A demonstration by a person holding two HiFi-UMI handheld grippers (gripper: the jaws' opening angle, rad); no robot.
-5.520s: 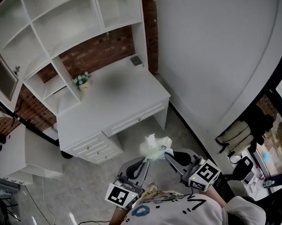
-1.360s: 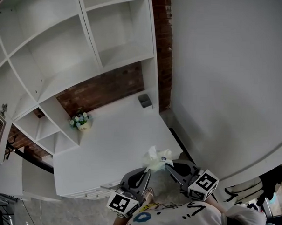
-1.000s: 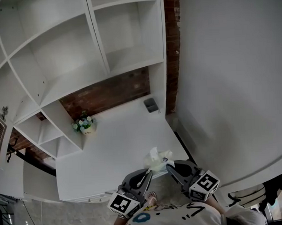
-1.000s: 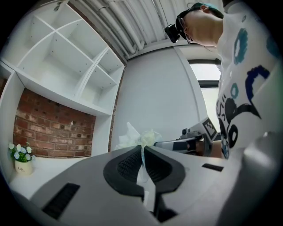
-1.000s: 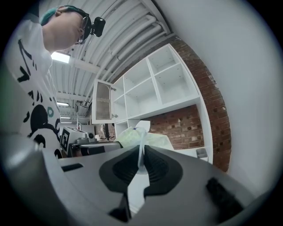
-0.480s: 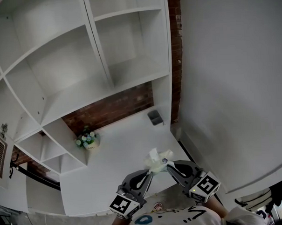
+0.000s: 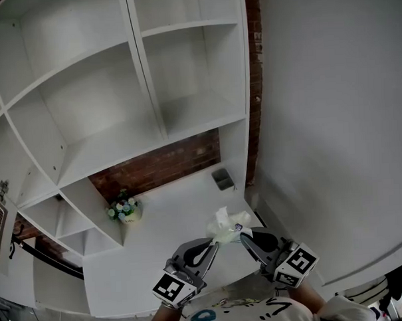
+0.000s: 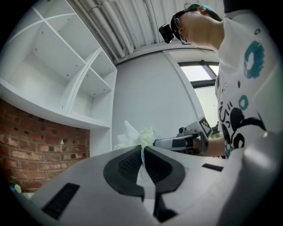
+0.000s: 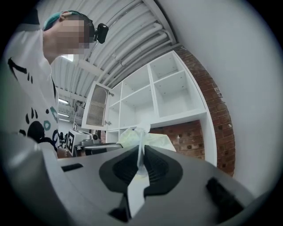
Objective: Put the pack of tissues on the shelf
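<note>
Lower centre of the head view: a pack of tissues (image 7: 225, 226) hangs between the left gripper (image 7: 211, 243) and right gripper (image 7: 244, 236), each pinching a thin wrapper edge. It looks light, soft and crushable, so the end seams suit gripping. The white shelf (image 7: 186, 124) fills the upper left.

Left gripper (image 7: 214, 243), right gripper (image 7: 242, 235) level, both clamped.

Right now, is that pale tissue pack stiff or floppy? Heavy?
Probably floppy: the crumpled pale-green plastic tissue pack has its wrapper edges pinched flat by the left gripper and right gripper. Likely light: those thin pinches alone carry it.
</note>
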